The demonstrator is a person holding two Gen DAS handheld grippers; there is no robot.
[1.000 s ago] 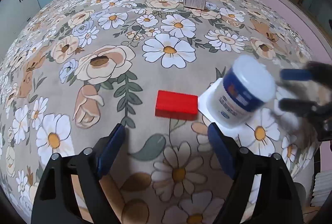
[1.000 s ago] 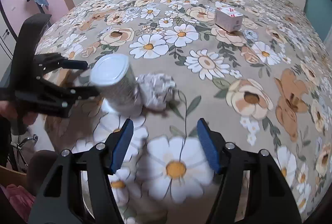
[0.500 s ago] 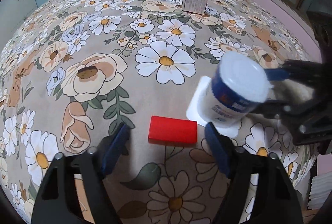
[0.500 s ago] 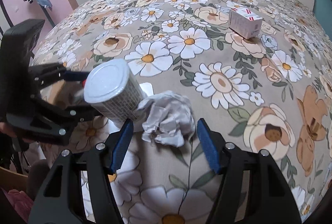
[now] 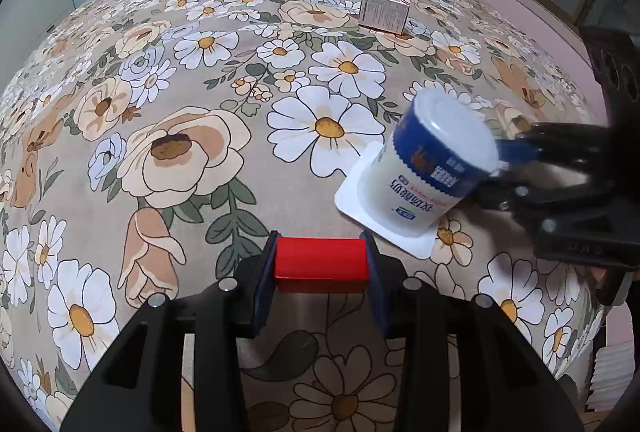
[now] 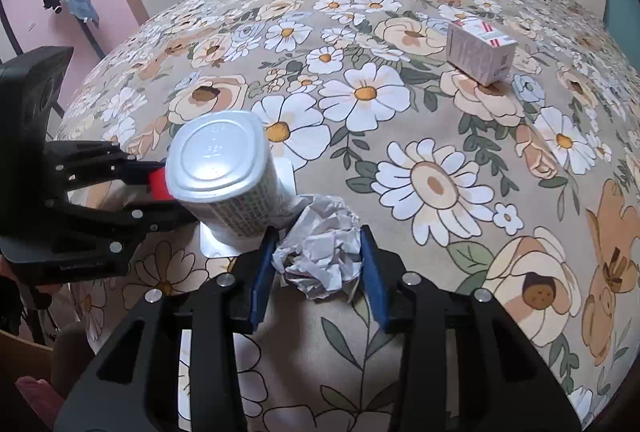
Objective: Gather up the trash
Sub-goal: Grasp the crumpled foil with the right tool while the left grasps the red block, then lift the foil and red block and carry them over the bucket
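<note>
Beside the upturned yogurt cup (image 5: 432, 168) on the floral bedspread (image 5: 200, 80), the left gripper (image 5: 320, 264) is closing on a red block (image 5: 321, 264). The right gripper (image 6: 318, 260) is closing on crumpled paper (image 6: 320, 252) (visible only in its own view).

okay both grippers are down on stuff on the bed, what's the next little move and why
Probably finish the squeeze, then lift both straight up. The left gripper is closing on the red block, the right gripper on the crumpled paper. Both sit on the bedspread beside the upturned yogurt cup, so sideways motion might tip it.
</note>
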